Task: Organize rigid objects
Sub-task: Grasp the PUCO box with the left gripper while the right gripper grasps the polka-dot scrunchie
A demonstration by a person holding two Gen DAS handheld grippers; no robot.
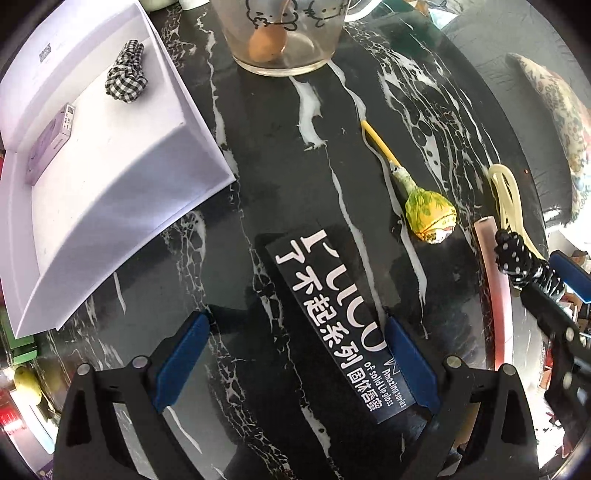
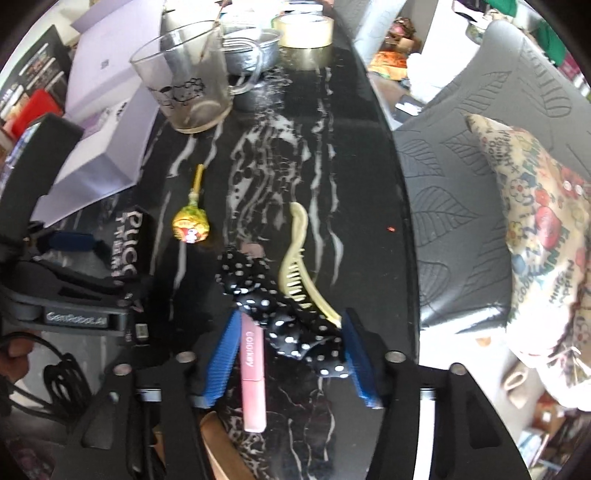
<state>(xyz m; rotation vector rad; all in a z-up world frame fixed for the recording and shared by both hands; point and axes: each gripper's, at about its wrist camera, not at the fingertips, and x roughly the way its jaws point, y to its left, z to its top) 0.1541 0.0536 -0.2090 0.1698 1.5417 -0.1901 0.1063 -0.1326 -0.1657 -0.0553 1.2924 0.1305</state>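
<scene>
In the left wrist view, the left gripper (image 1: 295,363) sits low in the frame with its blue-padded fingers (image 1: 181,360) spread wide over the black marble table with white veins (image 1: 258,155). Between them lies a long black rectangular box printed with white Chinese lettering (image 1: 332,314); the right pad sits just beside its edge, the left pad stands apart from it, and I cannot tell whether either pad touches it.

At the upper left of the frame stands an open white cardboard box (image 1: 122,206), holding a black-and-white gingham scrunchie (image 1: 125,72) and a small pale purple carton (image 1: 50,144). At the top centre is a clear glass mug with cartoon line drawings (image 1: 284,33). Right of centre lies a lollipop in a yellow-green wrapper on a yellow stick (image 1: 428,212).

In the right wrist view, the right gripper (image 2: 291,358) occupies the bottom centre, its blue ribbed fingers (image 2: 221,362) spread apart. Between them lie a pink lip-gloss tube (image 2: 253,373), close against the left pad, and a black hair bow with white polka dots (image 2: 280,314), whose lower end lies close to the right pad. A cream plastic hair claw clip (image 2: 299,258) lies just right of the bow, its lower tip near the right pad. A roll of clear packing tape (image 2: 303,29) stands at the top of the frame, and a grey embossed cushion (image 2: 461,184) fills the right side.
</scene>
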